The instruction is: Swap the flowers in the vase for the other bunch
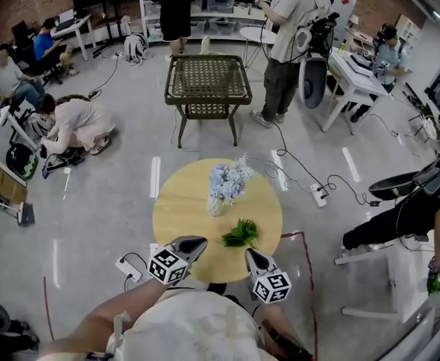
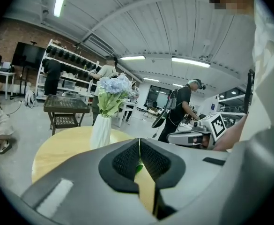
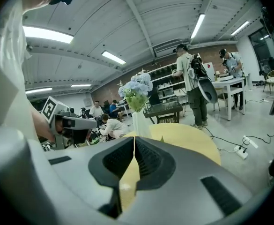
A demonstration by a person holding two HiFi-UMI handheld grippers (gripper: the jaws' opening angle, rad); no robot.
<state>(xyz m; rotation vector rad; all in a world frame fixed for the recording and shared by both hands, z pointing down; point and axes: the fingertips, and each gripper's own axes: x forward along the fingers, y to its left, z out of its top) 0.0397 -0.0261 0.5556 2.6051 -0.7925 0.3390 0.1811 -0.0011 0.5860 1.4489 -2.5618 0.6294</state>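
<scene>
A round yellow wooden counter (image 1: pixel 176 205) carries a slim white vase (image 1: pixel 216 205) near its middle, upright, with a bunch of pale blue flowers (image 1: pixel 231 179) standing in it. A loose green leafy bunch (image 1: pixel 241 234) lies flat on the counter near the vase, on the person's side of it. The left gripper (image 1: pixel 198 241) hovers over the counter's near edge, to the left of the green bunch and apart from it. Its jaws are pressed together with nothing between them. The right gripper (image 1: pixel 250 253) hangs at the near edge close to the green bunch, its jaws likewise closed and empty. Beyond the counter, a brown table with a woven top (image 1: pixel 207 77) stands on the floor.
</scene>
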